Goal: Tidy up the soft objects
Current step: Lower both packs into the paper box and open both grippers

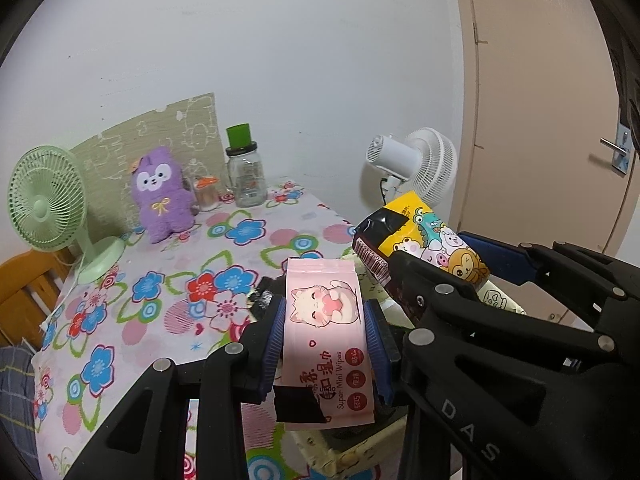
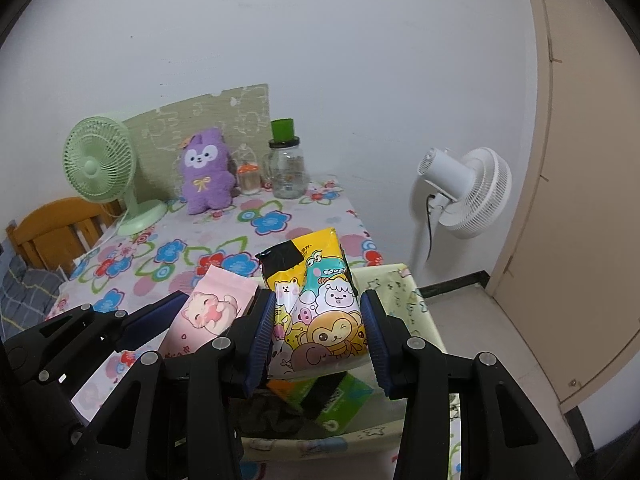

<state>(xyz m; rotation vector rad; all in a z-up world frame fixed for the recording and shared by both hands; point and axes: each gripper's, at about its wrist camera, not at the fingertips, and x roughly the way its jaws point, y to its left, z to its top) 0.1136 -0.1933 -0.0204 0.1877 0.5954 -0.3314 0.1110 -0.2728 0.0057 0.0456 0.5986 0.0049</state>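
Left gripper [image 1: 325,344] clamps pink wipes [image 1: 326,332]; right gripper [image 2: 318,338], at its 2 o'clock, clamps yellow pack [image 2: 320,304].

Two grippers up front: the left gripper [image 1: 325,344] and the right gripper [image 2: 318,340]. One pink wet-wipes pack [image 1: 328,340], one yellow cartoon tissue pack [image 2: 320,304], one green pack [image 2: 336,400] at six o'clock in the one cream storage box [image 2: 404,280]. Two fans: a green desk fan [image 1: 48,204] at nine o'clock, a white standing fan [image 2: 468,192] at three. One purple plush toy [image 1: 162,196], one glass jar [image 1: 246,172], one small orange-lidded container [image 1: 206,194].
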